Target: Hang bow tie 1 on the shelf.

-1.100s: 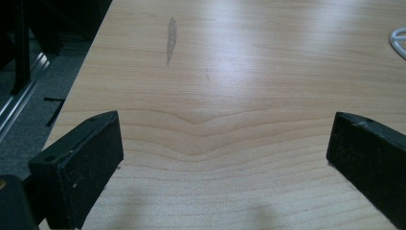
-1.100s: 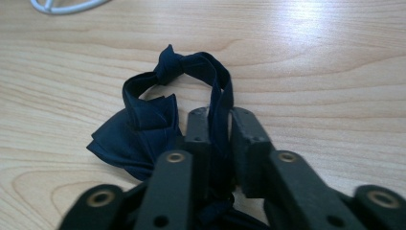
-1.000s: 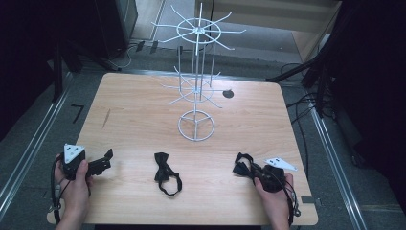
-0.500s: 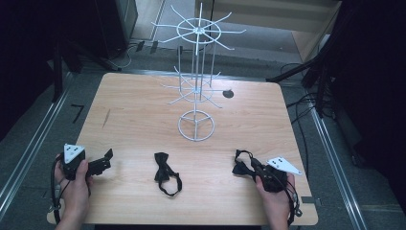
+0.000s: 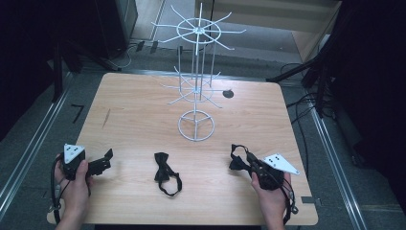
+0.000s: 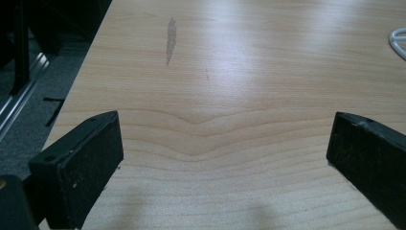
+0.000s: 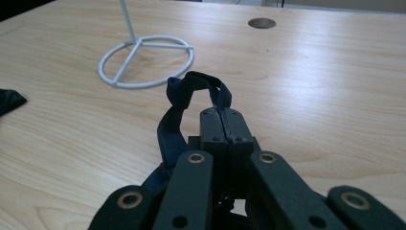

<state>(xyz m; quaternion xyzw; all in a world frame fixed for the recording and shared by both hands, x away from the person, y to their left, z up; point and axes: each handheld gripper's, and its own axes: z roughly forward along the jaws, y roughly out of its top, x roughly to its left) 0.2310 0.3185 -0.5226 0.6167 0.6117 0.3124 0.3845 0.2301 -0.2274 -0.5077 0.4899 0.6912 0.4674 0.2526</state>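
Pale wooden desk (image 5: 143, 115) beneath a white wire display rack (image 5: 196, 125)
Left claw (image 6: 225, 158) gapes released; right claw (image 7: 222, 122) clenched on a dark fabric strap (image 7: 174, 120); black bow tie (image 5: 163, 170) lies between

One black bow tie (image 5: 165, 173) lies flat mid-bench, while another dark one (image 7: 179, 110) hangs pinched in the right tool (image 7: 222, 117).

One camera looks down on the whole bench (image 5: 143, 120) from high up. Two ride low, looking across it close up. All three see the white stand (image 5: 196, 125).
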